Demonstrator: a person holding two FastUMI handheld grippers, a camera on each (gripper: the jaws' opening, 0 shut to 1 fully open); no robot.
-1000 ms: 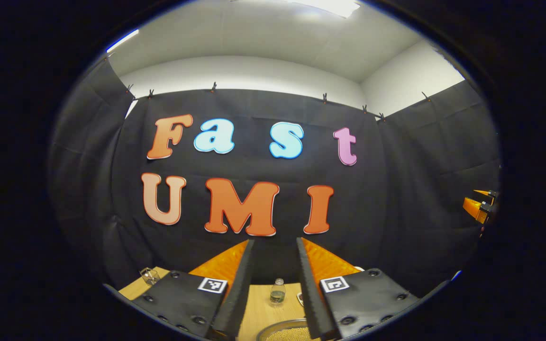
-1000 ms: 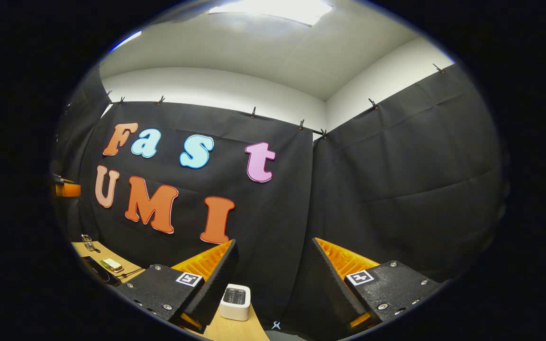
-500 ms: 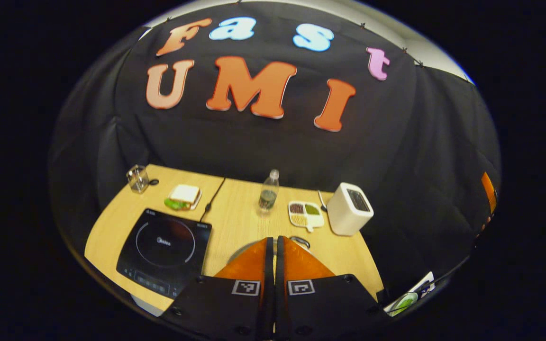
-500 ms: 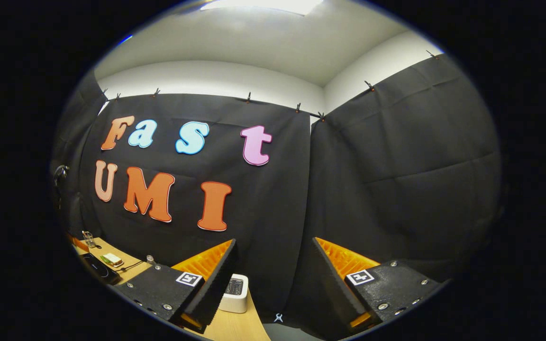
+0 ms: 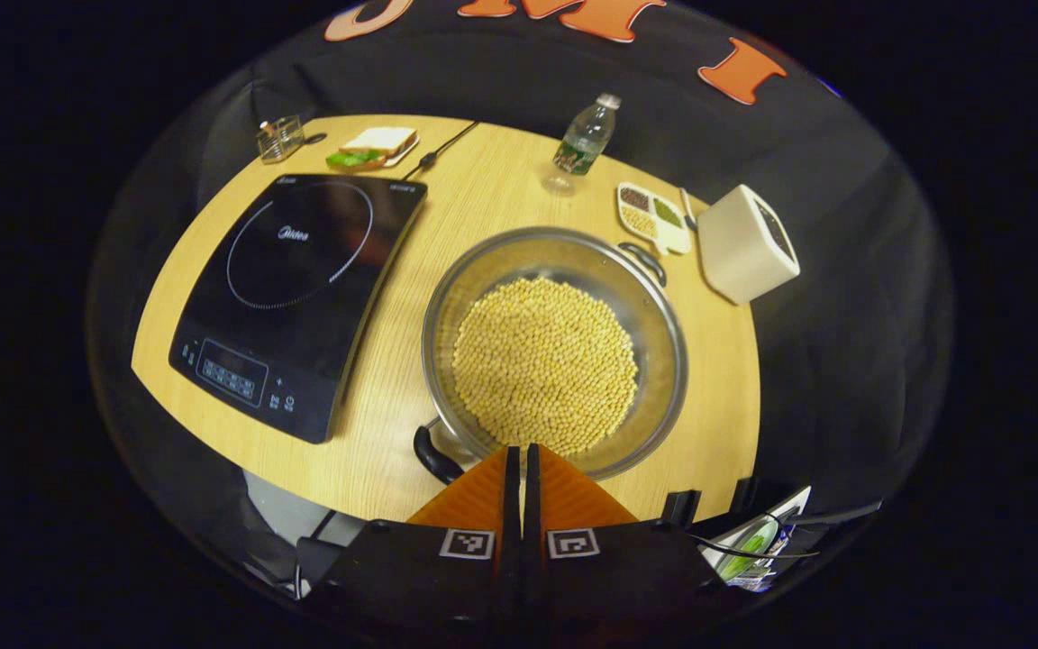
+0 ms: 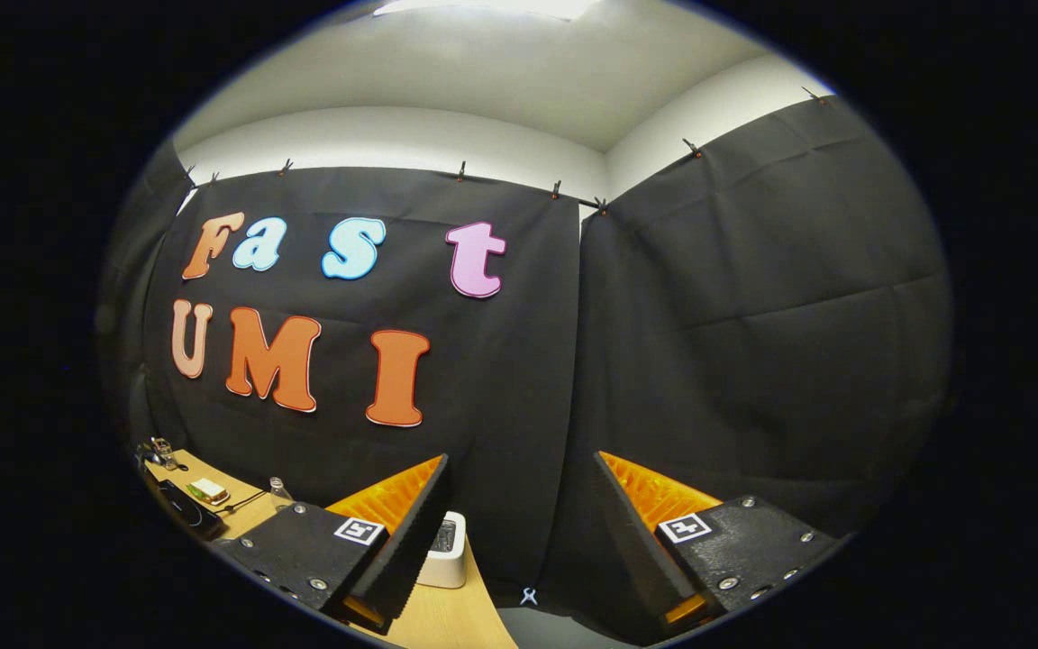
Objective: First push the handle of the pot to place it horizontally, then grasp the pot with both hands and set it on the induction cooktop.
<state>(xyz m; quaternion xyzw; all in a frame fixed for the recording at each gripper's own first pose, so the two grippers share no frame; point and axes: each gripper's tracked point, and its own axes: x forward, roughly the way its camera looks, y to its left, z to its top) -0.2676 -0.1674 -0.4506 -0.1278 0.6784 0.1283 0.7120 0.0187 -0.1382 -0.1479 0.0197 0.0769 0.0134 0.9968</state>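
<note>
left gripper (image 5: 515,448) pressed together, above pot (image 5: 555,347) lower rim | handle (image 5: 433,455) lower left, handles diagonal | right gripper (image 6: 519,491) spread, aimed at wall

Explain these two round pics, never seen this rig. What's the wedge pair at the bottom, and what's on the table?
There is no robot arm: a person holds a two-finger tool in each hand, and a fisheye camera rides on each one.

The left gripper view looks down at the light wooden table. The wedges at the bottom are the left tongs, closed together on nothing, poised at the near rim of the round steel pot full of yellow beans. The pot's black near handle sits just left of them. Beside the pot lies the flat black induction cooktop; farther back stand a clear plastic water bottle, a white divided dish of grains, a white box-shaped toaster and a sandwich on a small plate.

The right gripper view faces the booth wall; the right tongs are open and empty.
</note>
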